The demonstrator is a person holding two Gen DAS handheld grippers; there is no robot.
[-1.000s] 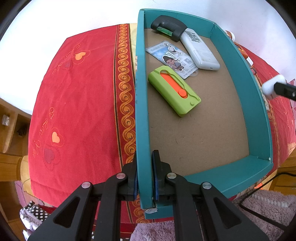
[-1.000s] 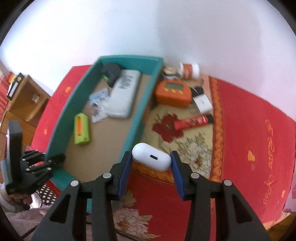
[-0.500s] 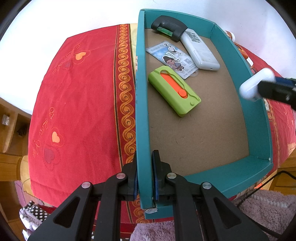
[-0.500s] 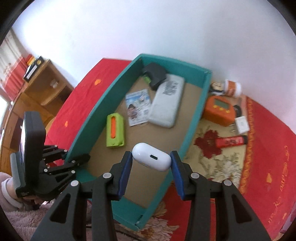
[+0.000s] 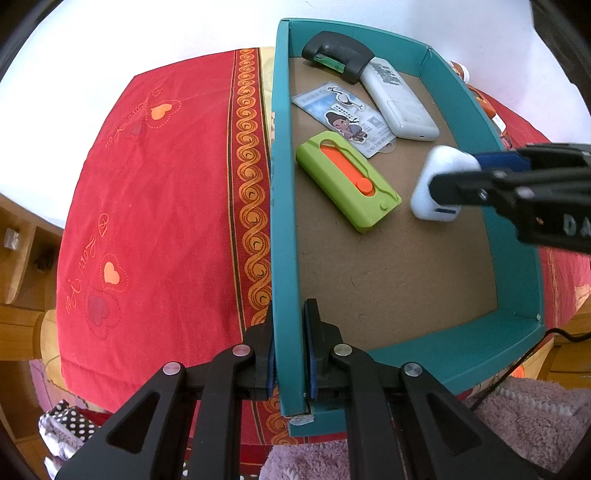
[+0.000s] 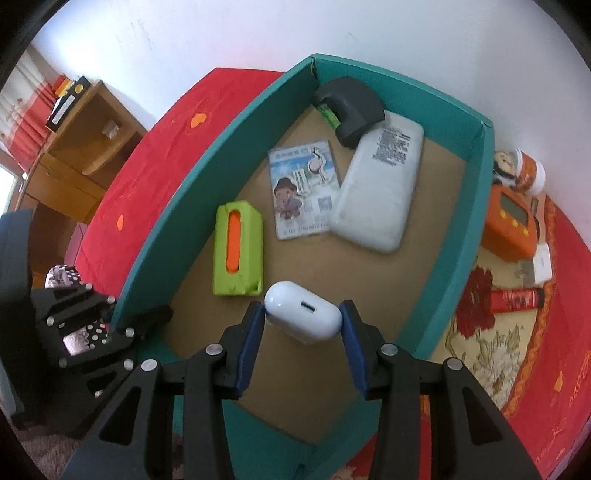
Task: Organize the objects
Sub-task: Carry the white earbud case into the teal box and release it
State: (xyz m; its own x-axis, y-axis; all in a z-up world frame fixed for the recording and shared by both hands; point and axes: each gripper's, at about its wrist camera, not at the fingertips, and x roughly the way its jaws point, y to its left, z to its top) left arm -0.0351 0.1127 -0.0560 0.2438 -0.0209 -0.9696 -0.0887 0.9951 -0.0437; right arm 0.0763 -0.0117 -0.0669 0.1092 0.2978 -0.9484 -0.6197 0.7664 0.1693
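a plain white wall [image 6: 221, 33] rises behind the surface, which wears a red patterned cloth [image 5: 159, 206]. a wooden shelf unit [image 6: 74, 147] stands left; pinkish fluffy rug [image 5: 517, 424] below.

The teal cardboard box [image 5: 284, 221] has matt walls and a bare brown, slightly rough fibreboard floor. It sits on a red woven tablecloth [image 5: 159, 206] with orange stitched scrolls. The white earbud case [image 6: 303, 314] is smooth, glossy plastic, as is the white power bank [image 6: 380, 192]. The green-and-orange cutter [image 5: 347, 181] looks matt plastic. The printed card [image 6: 303, 188] shines like laminated paper. Pink plush fabric [image 5: 524, 424] looks fuzzy.
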